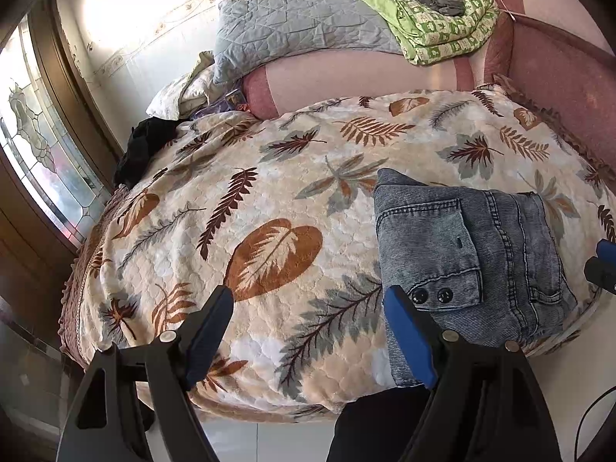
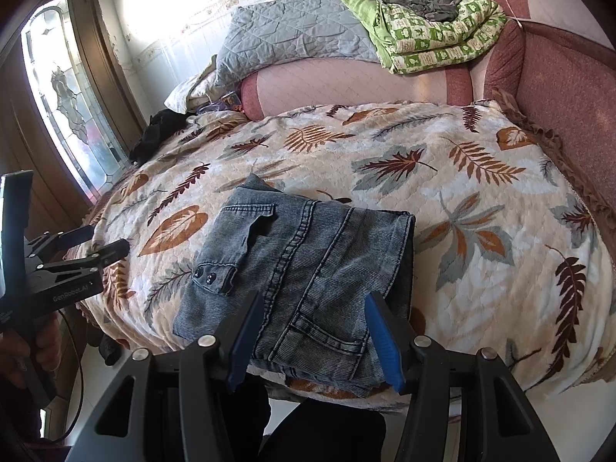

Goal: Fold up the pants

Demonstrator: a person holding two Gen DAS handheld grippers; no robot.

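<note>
While folded pants [image 2: 296,269] lie on the leaf blanket [image 2: 442,177], both tools gape

Open bedspread [image 2: 442,177] flanks the folded jeans [image 2: 304,265] (pillows [image 2: 292,30] and quilt [image 2: 435,34] crowd the far end).

Faded blue-grey denim pants [image 2: 304,265] lie on a cream quilted bedspread [image 2: 442,200] printed with brown and grey leaves; green checked folded quilt [image 2: 435,34] behind.
</note>
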